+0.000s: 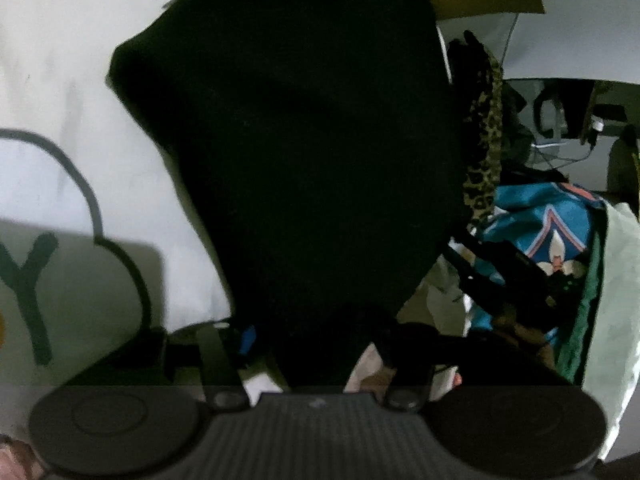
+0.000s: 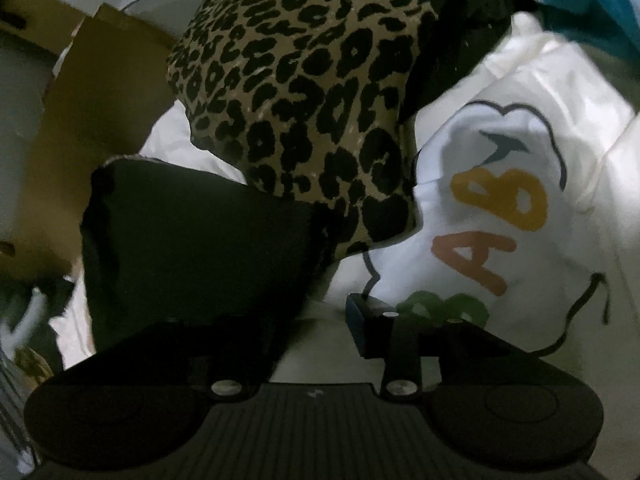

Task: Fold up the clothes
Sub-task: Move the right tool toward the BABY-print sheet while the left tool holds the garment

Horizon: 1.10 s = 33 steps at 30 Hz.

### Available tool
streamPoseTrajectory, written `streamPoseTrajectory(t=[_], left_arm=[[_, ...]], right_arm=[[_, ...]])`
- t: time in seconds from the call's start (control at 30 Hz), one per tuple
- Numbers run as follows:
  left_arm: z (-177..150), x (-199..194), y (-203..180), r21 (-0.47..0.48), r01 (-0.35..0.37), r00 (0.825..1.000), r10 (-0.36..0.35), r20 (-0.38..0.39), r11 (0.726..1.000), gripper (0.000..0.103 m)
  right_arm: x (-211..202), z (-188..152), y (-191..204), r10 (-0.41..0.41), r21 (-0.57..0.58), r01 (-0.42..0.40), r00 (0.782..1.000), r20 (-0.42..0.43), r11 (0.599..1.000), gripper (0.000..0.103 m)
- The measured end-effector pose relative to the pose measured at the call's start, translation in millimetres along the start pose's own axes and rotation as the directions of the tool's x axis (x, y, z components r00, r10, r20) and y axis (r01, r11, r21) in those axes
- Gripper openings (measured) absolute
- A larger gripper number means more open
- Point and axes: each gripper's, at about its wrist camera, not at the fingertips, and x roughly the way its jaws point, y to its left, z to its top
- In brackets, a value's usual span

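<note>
With both the left gripper (image 1: 316,344) and right gripper (image 2: 316,320) standing partly open and gripping nothing, the black garment (image 1: 296,140) is lying on the white printed shirt (image 2: 500,184), risking slumping unfolded against the far leopard-print cloth (image 2: 304,92).

Brown cardboard (image 2: 92,92) lies beside the heap; cables (image 1: 560,152) trail behind.

Dim room; brown cardboard (image 2: 100,92) at the left, perhaps a pale wall (image 1: 580,32) behind.
</note>
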Motion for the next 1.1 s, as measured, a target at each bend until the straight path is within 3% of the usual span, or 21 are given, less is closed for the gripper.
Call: streamPoseTrajectory(t=[0.07,0.17,0.4,0.57,0.7,1.1], left_arm=[[-2.2,0.2,0.5,-0.005,0.039,0.999,-0.039,-0.022,0.999,0.039],[-4.1,1.4,-0.9,0.008,0.063,0.997,-0.062,-0.045,0.998,0.038],[-0.4,6.2,2.3,0.011,0.012,1.0,-0.012,-0.019,1.0,0.038],[2.6,-0.8,0.3,0.028,-0.002,1.0,0.002,0.004,1.0,0.038],[2.0,-7.8,4.3,0.026,-0.012,1.0,0.012,0.019,1.0,0.038],[-3.1,-2.9,12.2,0.009,-0.003,1.0,0.003,0.002,1.0,0.039]], right_arm=[[1.7,-1.5,-1.9,0.022,0.016,-0.022,1.0,0.003,1.0,0.045],[6.4,-2.3,-5.4,0.055,0.048,-0.055,0.998,0.009,0.997,0.045],[20.0,0.1,-14.6,0.121,0.131,-0.123,0.992,0.026,0.984,0.046],[16.1,1.0,-17.7,0.187,0.155,-0.19,0.982,0.036,0.969,0.034],[12.8,1.7,-19.5,0.251,0.181,-0.256,0.967,0.054,0.95,0.033],[37.8,7.9,-33.3,0.295,0.264,-0.306,0.952,0.08,0.915,0.033]])
